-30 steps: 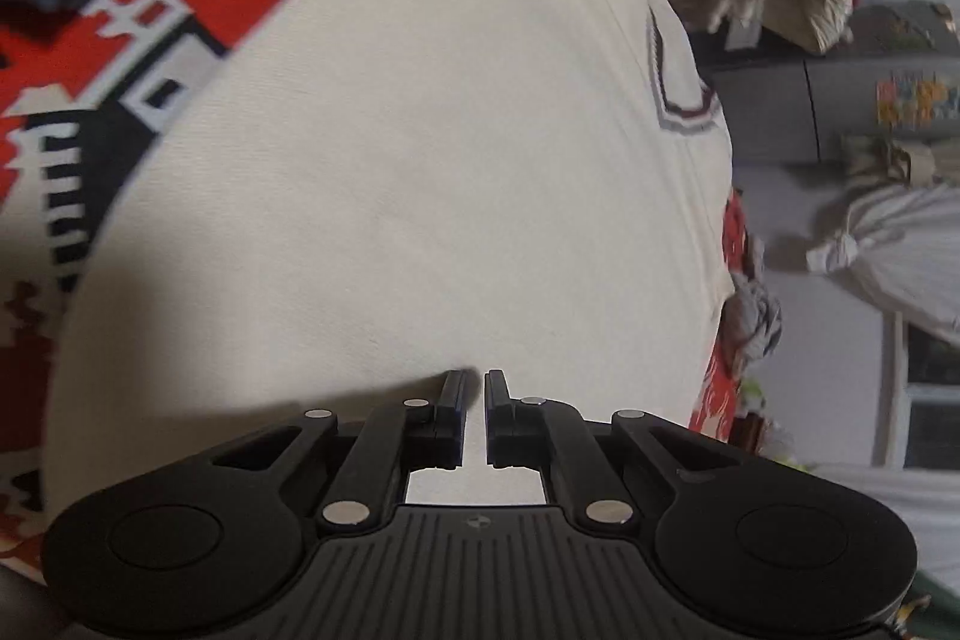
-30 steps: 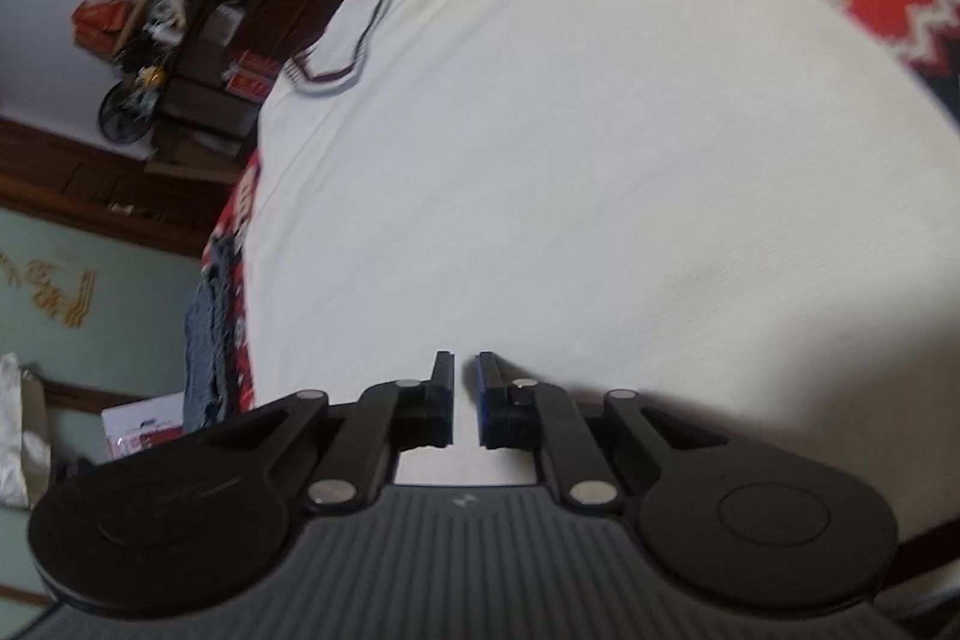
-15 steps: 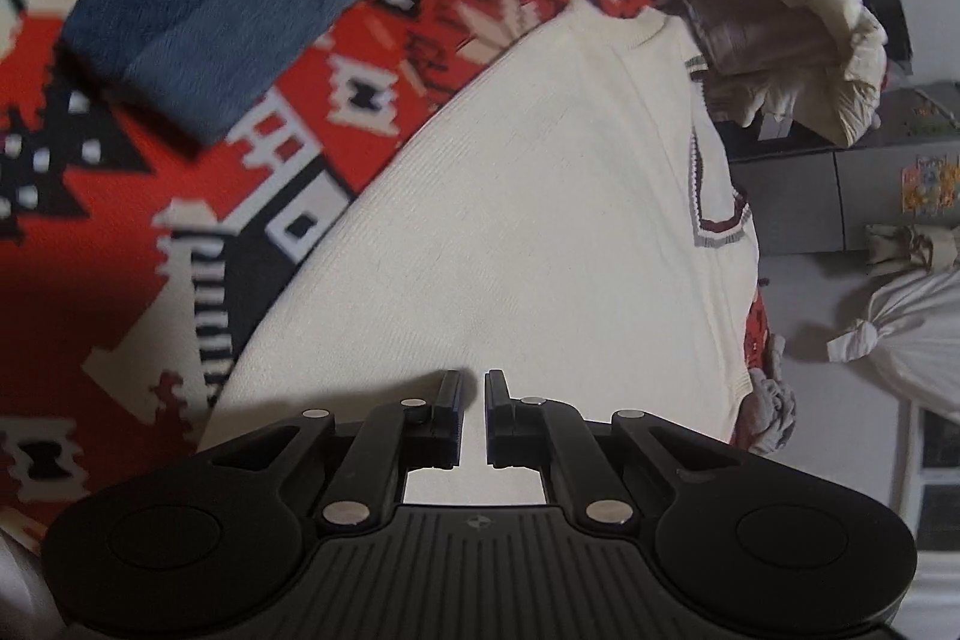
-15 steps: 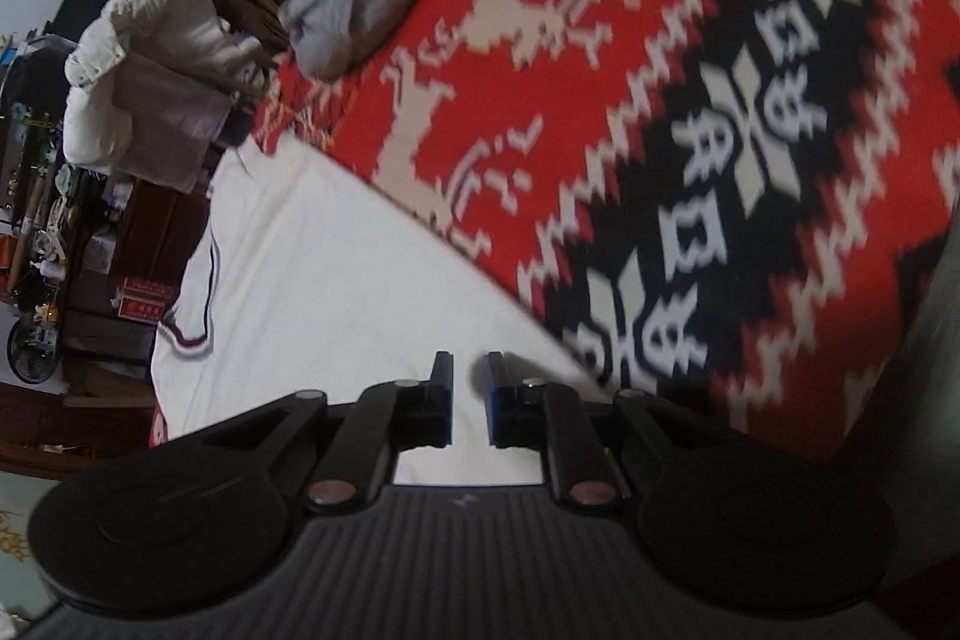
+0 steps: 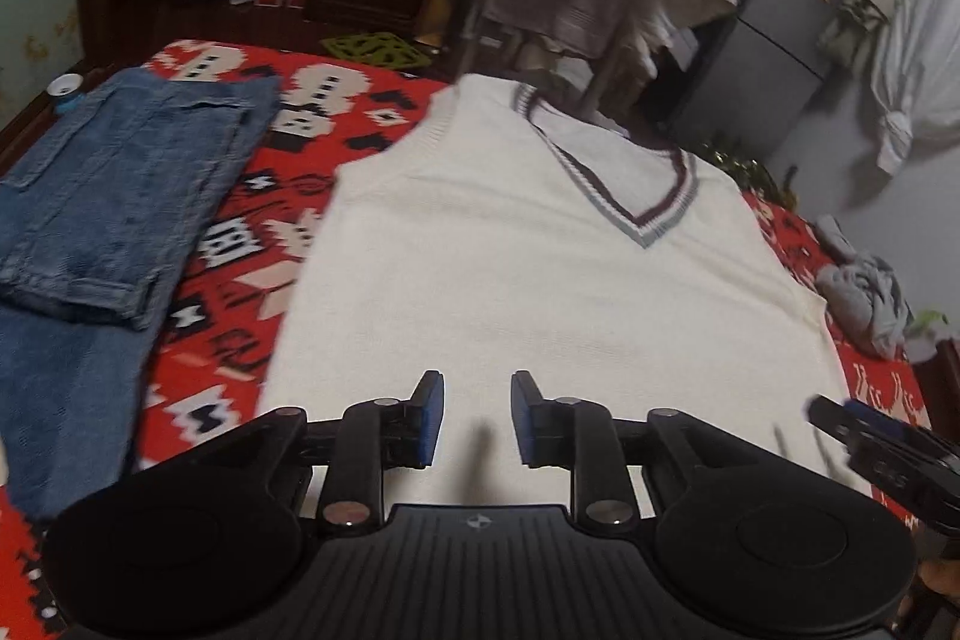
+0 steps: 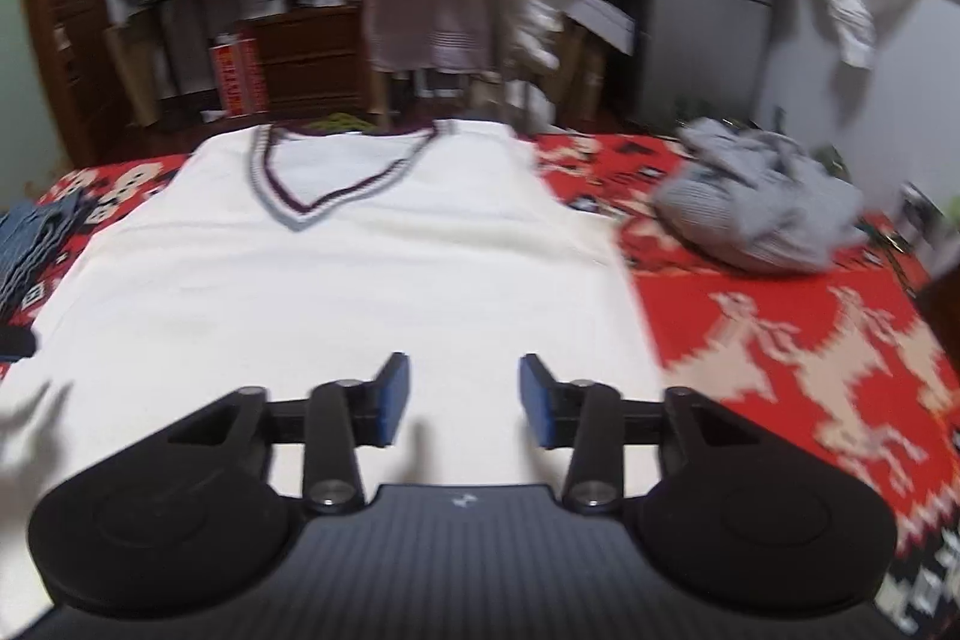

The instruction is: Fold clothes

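Half a second ago both my grippers were almost closed and turned sideways, close over the cloth. Now the left gripper [image 5: 474,415] and the right gripper [image 6: 464,397] are level, their fingers stand open, and they hold nothing. So I think I have let go of the vest [image 5: 528,280] after spreading it, and the first fold is not yet made.

The vest lies flat on the red blanket [image 5: 252,232], its V-neck at the far end and its hem near me, under both grippers.

The left view alone shows the jeans [image 5: 114,208], folded at the left of the vest, and the tip of my right gripper at its right edge. The right view alone shows clearly the grey cloth heap [image 6: 762,214] at the far right.
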`<state>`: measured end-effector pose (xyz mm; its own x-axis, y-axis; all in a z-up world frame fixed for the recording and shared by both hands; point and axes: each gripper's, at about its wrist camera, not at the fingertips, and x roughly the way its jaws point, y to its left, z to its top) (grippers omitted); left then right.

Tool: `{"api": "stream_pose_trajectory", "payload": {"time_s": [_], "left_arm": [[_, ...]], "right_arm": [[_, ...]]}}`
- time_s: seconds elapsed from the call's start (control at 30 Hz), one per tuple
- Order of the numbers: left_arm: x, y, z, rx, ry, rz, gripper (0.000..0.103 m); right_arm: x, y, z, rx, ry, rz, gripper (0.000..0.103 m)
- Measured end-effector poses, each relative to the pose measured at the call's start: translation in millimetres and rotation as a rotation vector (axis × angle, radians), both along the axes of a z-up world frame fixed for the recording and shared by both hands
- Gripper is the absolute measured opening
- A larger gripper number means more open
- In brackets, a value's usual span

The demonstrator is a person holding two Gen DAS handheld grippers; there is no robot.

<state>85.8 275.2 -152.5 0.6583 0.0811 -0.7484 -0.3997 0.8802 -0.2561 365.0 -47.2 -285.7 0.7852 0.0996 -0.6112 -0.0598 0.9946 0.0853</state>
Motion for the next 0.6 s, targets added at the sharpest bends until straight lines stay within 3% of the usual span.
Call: {"api": "stream_pose_trajectory", "payload": {"time_s": [0.1,0.17,0.3,0.37,0.6], "left_arm": [[14.2,-3.7,-6.1,0.023,0.019,-0.014,0.024],[20.8,-6.0,-7.8,0.045,0.027,-0.023,0.027],[28.7,-9.2,-5.5,0.065,0.031,-0.042,0.033],[34.5,-8.3,-6.6,0.089,0.041,-0.044,0.035],[39.1,3.5,-7.8,0.101,0.058,-0.01,0.037]], "right_arm": [[9.7,7.2,-13.3,-0.027,-0.023,-0.001,0.068],[16.3,9.3,-22.9,-0.043,-0.038,-0.002,0.088],[21.9,11.6,-33.9,-0.054,-0.036,0.017,0.093],[24.3,14.4,-40.0,-0.072,-0.023,0.025,0.102],[25.4,9.4,-43.4,-0.028,0.001,0.019,0.103]]}}
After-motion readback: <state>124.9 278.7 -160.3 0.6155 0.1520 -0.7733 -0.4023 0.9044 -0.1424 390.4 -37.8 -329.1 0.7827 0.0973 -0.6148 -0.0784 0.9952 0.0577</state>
